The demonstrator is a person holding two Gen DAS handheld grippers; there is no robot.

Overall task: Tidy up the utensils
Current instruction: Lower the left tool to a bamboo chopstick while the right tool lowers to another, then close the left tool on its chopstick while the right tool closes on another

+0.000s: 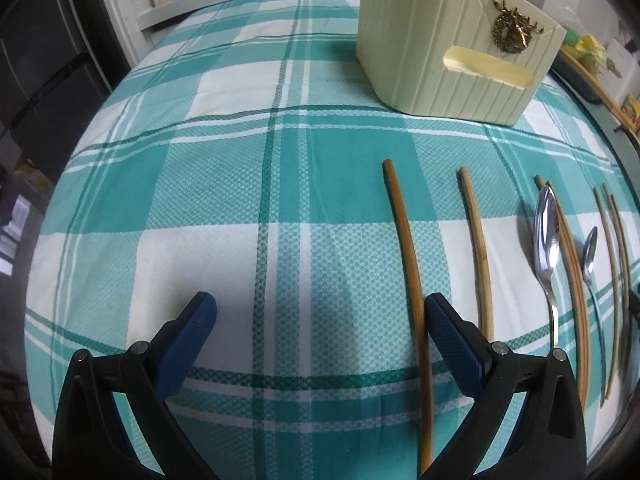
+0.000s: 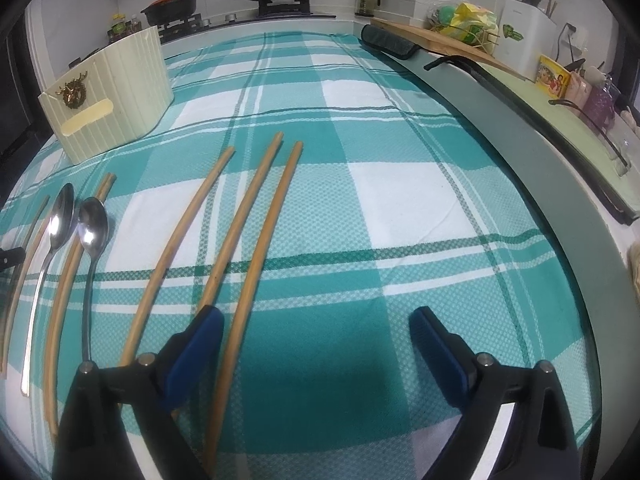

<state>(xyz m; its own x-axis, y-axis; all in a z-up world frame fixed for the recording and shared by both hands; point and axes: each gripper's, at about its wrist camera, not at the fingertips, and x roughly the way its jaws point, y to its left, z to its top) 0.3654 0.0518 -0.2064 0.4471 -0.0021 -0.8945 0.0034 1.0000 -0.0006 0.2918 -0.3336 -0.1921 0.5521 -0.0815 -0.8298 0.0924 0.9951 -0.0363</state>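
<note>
Teal-checked tablecloth point(image 1: 224, 184) spreads beneath my left gripper point(image 1: 320, 320) and right gripper point(image 2: 316, 326), both spread wide, pinching nothing; a chopstick point(image 2: 256, 248) lies between my right fingers; spoons point(image 2: 93, 224) lie beyond; farthest, the cream holder point(image 1: 448, 52).

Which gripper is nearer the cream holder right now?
Neither clearly. The left gripper sees the cream holder ahead to its right; the right gripper sees it ahead to its left. Both hover over the chopsticks.
</note>
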